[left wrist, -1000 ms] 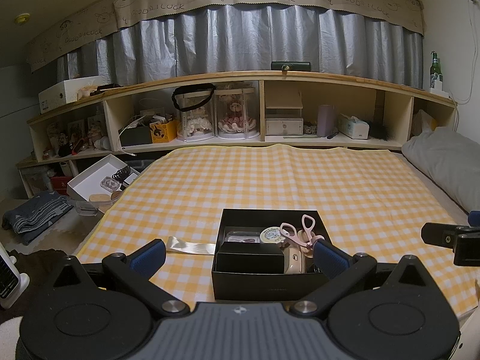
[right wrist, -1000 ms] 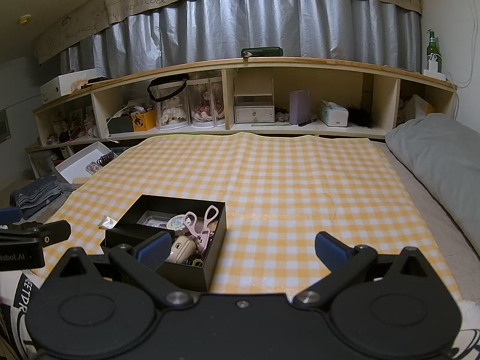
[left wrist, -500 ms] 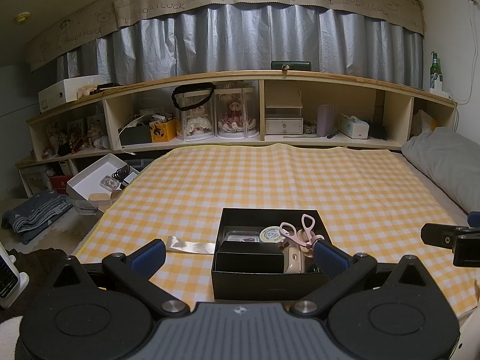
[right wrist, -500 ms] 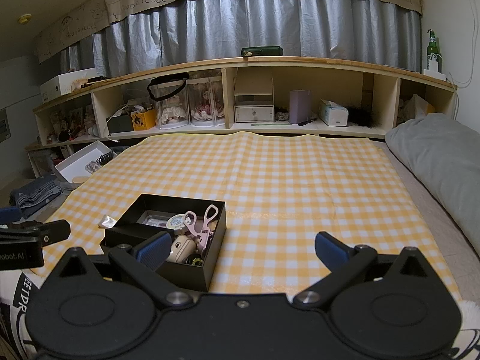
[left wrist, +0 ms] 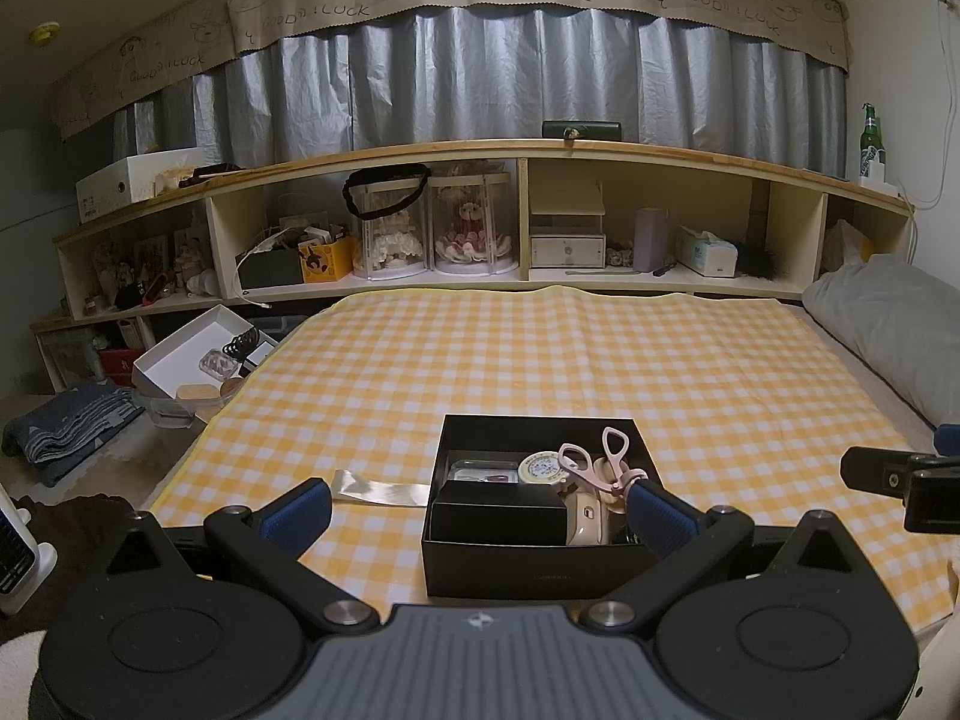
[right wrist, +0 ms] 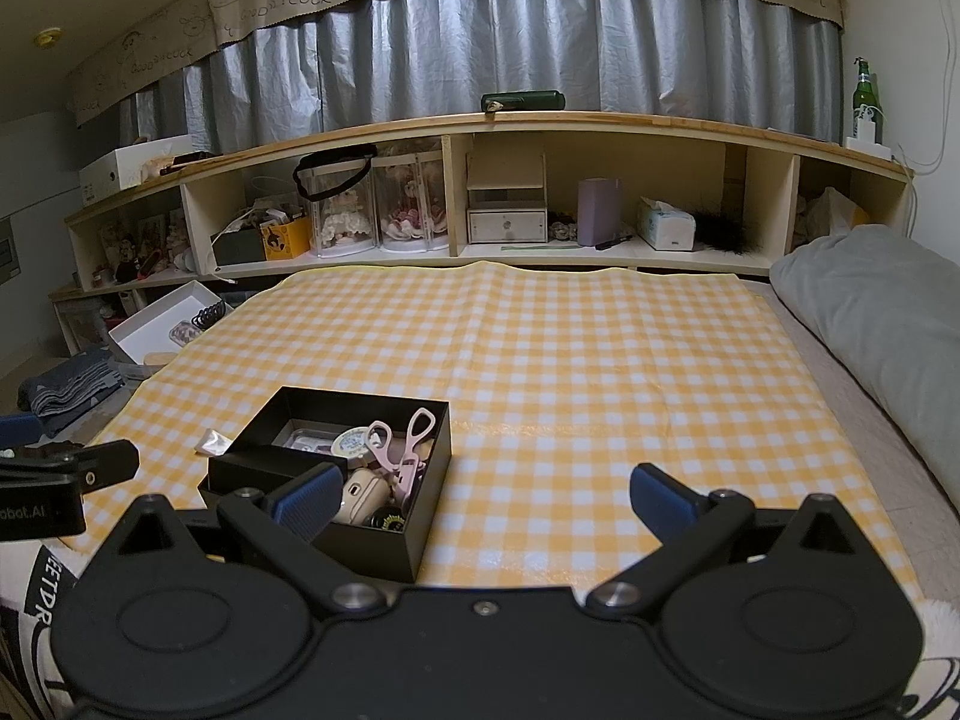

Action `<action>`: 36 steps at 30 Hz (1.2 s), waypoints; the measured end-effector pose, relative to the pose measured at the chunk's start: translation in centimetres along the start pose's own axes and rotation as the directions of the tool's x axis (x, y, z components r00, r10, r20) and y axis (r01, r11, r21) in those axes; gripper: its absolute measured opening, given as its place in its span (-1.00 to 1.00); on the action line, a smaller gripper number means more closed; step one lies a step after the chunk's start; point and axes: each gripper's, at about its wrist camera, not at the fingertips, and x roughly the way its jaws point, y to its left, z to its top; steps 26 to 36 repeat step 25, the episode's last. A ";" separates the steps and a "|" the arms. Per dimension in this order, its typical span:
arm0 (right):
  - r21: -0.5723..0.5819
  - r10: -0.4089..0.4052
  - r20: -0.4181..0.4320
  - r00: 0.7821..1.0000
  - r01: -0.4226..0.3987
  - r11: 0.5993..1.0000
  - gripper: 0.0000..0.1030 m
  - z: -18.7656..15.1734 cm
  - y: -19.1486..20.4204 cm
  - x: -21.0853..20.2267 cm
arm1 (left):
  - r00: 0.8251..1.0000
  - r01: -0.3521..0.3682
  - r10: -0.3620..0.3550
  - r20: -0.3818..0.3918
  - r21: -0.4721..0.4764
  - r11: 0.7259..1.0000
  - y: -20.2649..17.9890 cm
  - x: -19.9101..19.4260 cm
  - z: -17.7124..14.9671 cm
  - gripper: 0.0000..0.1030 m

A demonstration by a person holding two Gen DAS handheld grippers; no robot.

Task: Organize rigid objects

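A black open box (left wrist: 528, 564) (right wrist: 372, 546) sits near the front edge of the yellow checked cloth (left wrist: 540, 360) (right wrist: 570, 360). It holds a pink eyelash curler (left wrist: 606, 468) (right wrist: 399, 447), a round tin (left wrist: 540, 468), a smaller black box (left wrist: 498, 516), a beige case (left wrist: 585, 525) (right wrist: 360, 495) and other small items. My left gripper (left wrist: 477, 510) is open and empty, just before the box. My right gripper (right wrist: 480, 495) is open and empty, to the right of the box.
A silver packet (left wrist: 378, 487) (right wrist: 211, 441) lies left of the box. A white box (left wrist: 186, 354) with small items sits off the cloth's left edge. A shelf (left wrist: 528, 276) of dolls and boxes runs behind. A grey pillow (right wrist: 870, 300) lies at the right.
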 end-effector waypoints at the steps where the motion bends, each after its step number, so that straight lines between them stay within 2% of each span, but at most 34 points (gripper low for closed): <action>1: 0.000 0.000 0.000 1.000 0.000 1.000 1.00 0.0 0.0 0.0 | 1.000 0.000 0.000 0.000 0.000 1.000 0.0 0.0 0.0 1.00; 36: -0.001 0.001 -0.002 1.000 -0.001 1.000 1.00 0.1 -0.1 0.0 | 1.000 0.003 -0.003 0.000 -0.005 1.000 0.0 0.1 0.0 1.00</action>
